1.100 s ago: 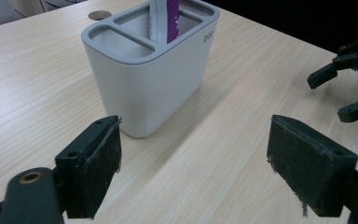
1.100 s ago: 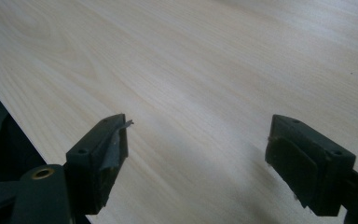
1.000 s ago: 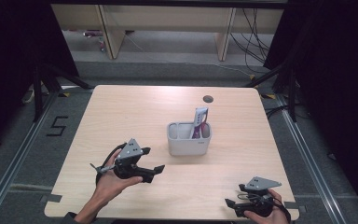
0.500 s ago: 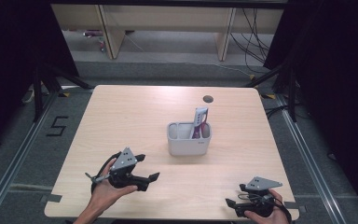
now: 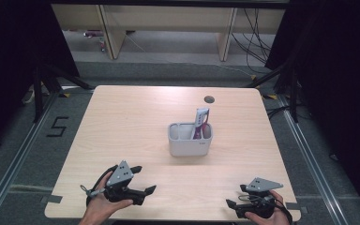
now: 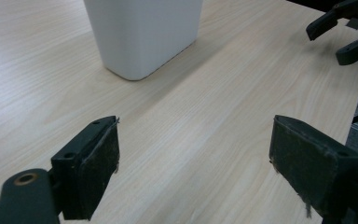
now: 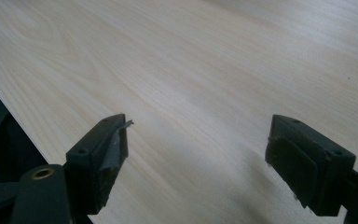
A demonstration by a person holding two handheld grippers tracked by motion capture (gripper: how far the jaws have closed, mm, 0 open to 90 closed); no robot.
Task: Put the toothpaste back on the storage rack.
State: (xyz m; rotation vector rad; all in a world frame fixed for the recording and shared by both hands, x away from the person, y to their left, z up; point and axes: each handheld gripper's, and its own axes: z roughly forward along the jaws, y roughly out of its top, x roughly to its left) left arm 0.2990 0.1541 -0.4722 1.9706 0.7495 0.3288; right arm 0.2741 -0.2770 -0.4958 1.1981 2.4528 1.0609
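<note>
A white bin [image 5: 190, 145] stands at the middle of the wooden table [image 5: 131, 117], with a purple and white packet [image 5: 200, 121] upright in its right side. My left gripper [image 5: 143, 180] is held near the front left edge. It is open and empty, jaws pointing right. In the left gripper view the gripper [image 6: 193, 140] is wide open over bare wood, with the bin [image 6: 144, 37] a short way ahead. My right gripper [image 5: 232, 208] rests at the front right corner, jaws pointing left. In the right gripper view the gripper [image 7: 198, 135] is open with nothing between the pads.
A round cable hole [image 5: 209, 99] sits near the table's far edge. The right gripper's jaws [image 6: 340, 32] show at the top right of the left gripper view. Dark floor, metal rails and wooden shelving [image 5: 168, 28] surround the table.
My left gripper has drawn back toward the front edge and slightly left, away from the bin. The right gripper has hardly moved.
</note>
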